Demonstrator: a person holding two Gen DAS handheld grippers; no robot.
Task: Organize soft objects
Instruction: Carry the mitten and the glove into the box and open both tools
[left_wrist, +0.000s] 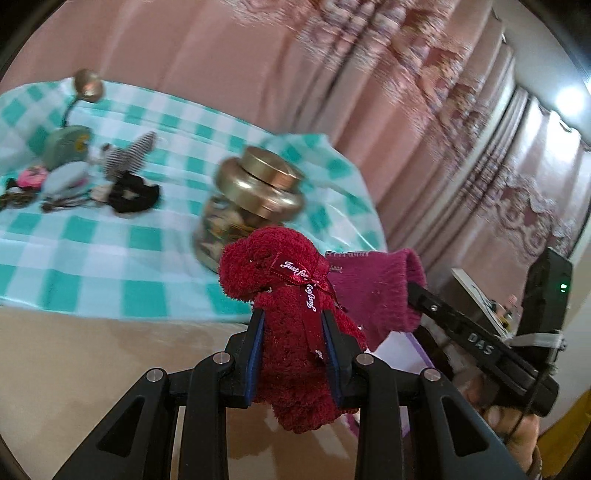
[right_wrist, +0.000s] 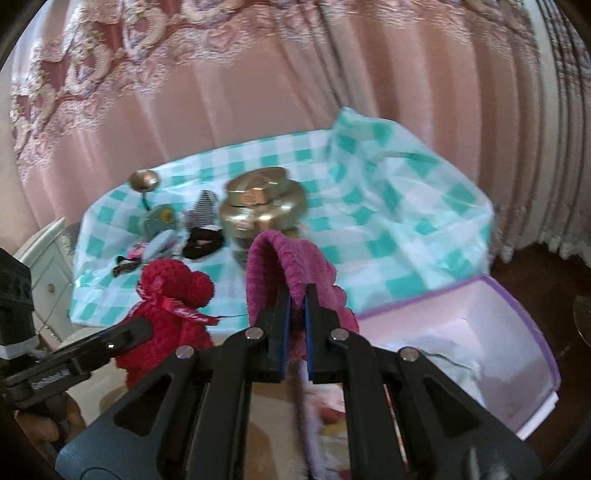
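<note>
My left gripper (left_wrist: 293, 325) is shut on a dark red plush bear (left_wrist: 284, 280) with a ribbon and holds it in the air in front of the checked cloth. The bear also shows in the right wrist view (right_wrist: 170, 306). My right gripper (right_wrist: 295, 295) is shut on a magenta towel (right_wrist: 284, 266), folded over the fingertips, held above the open pink box (right_wrist: 517, 369). The towel shows in the left wrist view (left_wrist: 373, 291), just right of the bear. The right gripper (left_wrist: 417, 295) shows there from the side.
A glass jar with a gold lid (left_wrist: 251, 195) stands on the teal checked cloth (left_wrist: 110, 236). Further left lie a black scrunchie (left_wrist: 133, 192), a striped cloth item (left_wrist: 125, 155), hair accessories (left_wrist: 33, 177) and a small green lamp (left_wrist: 66, 140). Pink curtains (right_wrist: 221, 110) hang behind.
</note>
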